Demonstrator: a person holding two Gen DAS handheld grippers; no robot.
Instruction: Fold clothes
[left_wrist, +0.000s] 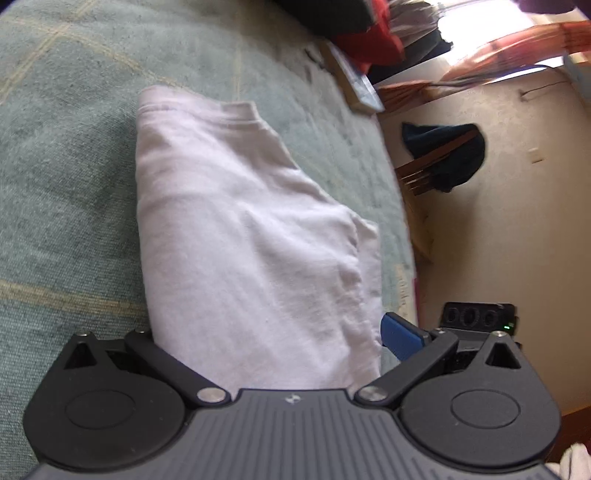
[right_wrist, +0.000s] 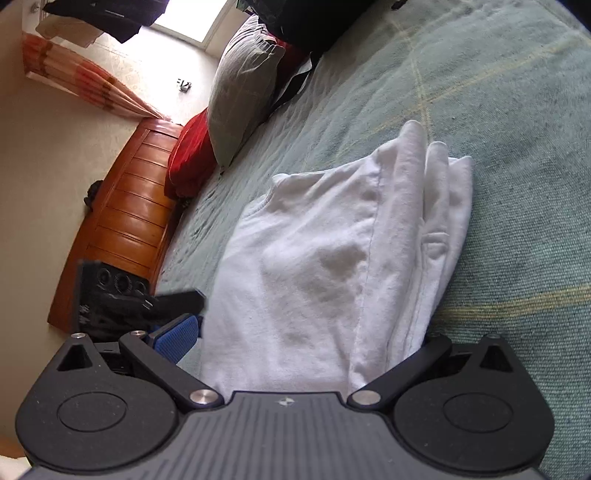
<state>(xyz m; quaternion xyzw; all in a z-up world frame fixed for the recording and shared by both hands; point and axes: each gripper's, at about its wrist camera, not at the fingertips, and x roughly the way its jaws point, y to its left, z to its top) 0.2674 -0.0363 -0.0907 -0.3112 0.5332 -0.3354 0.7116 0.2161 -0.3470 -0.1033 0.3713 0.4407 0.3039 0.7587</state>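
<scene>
Green checked bed cover (right_wrist: 517, 110) carries white garment (right_wrist: 314, 258), seemingly folded.

A big green bed cover (right_wrist: 498, 92) with thin yellow lines is lying flat across the bed. A grey pillow (right_wrist: 243, 88) is leaning at the far end, and a red pillow (right_wrist: 190, 158) is sitting just beside it, touching the shiny brown wooden board (right_wrist: 125, 221) at the side of the bed. An orange and white curtain (right_wrist: 81, 77) is hanging near the bright window (right_wrist: 195, 18). Something dark blue (left_wrist: 447, 155) is lying on the pale floor (left_wrist: 517, 221), draped over some brown wooden bars (left_wrist: 424, 170).
</scene>
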